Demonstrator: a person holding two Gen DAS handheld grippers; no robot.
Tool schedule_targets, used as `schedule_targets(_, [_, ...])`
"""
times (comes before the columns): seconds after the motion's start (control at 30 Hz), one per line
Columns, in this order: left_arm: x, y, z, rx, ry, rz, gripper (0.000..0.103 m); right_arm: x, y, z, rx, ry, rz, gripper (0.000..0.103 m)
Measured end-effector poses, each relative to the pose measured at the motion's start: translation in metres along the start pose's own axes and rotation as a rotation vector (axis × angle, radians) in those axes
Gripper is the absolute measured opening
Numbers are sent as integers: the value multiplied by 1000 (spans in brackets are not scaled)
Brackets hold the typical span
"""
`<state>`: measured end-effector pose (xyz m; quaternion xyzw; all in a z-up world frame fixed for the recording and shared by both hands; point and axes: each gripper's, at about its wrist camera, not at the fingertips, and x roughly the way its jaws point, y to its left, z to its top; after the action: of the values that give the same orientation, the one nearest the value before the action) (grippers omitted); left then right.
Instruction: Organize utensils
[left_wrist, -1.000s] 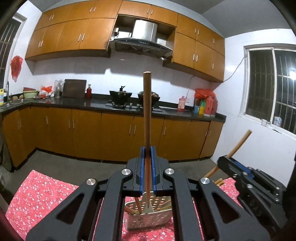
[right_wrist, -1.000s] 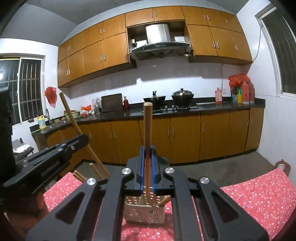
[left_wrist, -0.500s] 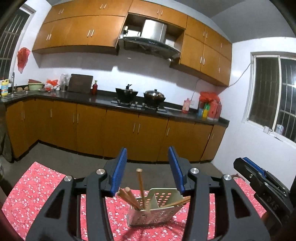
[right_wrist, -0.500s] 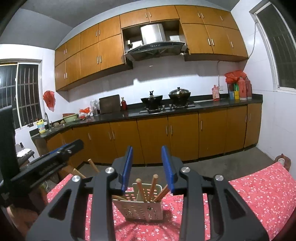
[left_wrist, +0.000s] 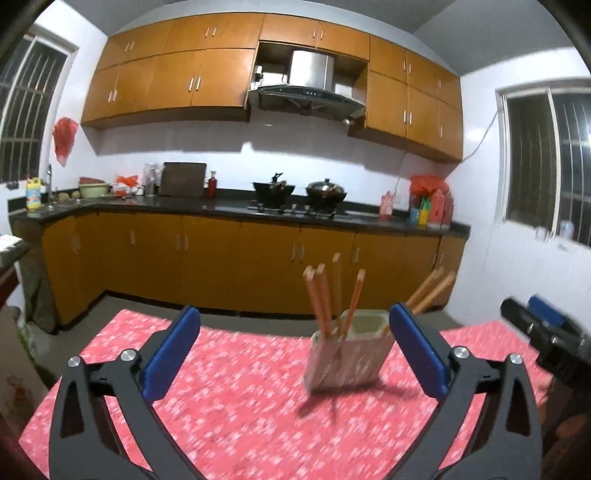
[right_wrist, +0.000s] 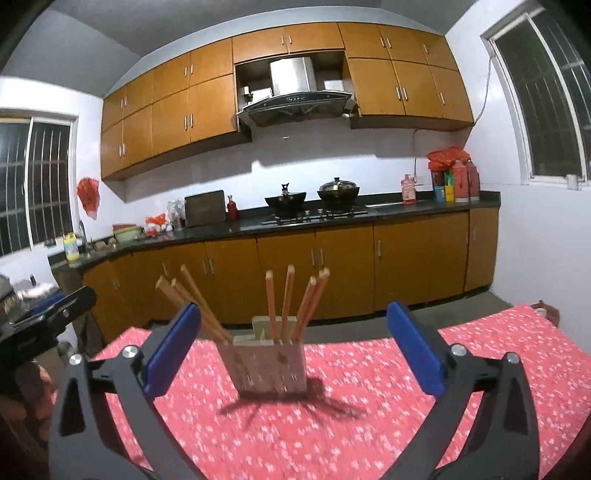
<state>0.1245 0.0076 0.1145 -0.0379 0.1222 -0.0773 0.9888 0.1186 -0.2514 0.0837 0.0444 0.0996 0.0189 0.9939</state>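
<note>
A pale perforated utensil holder (left_wrist: 349, 356) (right_wrist: 267, 363) stands on the red flowered tablecloth (left_wrist: 229, 398) (right_wrist: 369, 402). Several wooden-handled utensils (left_wrist: 323, 301) (right_wrist: 288, 302) stick up out of it, some leaning sideways. My left gripper (left_wrist: 295, 354) hangs back from the holder, its blue-padded jaws opening wide with nothing between them. My right gripper (right_wrist: 293, 350) is likewise opening, apart from the holder and holding nothing. Each gripper shows at the edge of the other's view: the right gripper (left_wrist: 546, 332) and the left gripper (right_wrist: 44, 314).
Beyond the table's far edge is bare floor, then a run of orange cabinets under a dark counter (left_wrist: 258, 210) with two pots on a hob (right_wrist: 314, 199), bottles and a sink. Barred windows (left_wrist: 550, 162) flank the room.
Both grippers were shut on upright wooden handles over the holder, then let go and opened wide. They drew back, and the utensils now stand in the holder.
</note>
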Motion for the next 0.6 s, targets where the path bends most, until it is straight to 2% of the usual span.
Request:
schedule_targets(0.2, [-22,4,-47,16,66,49,101,-20,19,-33,-85,61,-45,99])
schedule_targets(0.3, [-31,3,-64,45,74,69,101,-30,25,-51,-103,75,-46,99])
schedule_targets(0.6, [-41,-4,-91,83,96,95,101,-35,28,-86,-100,131,-66,99])
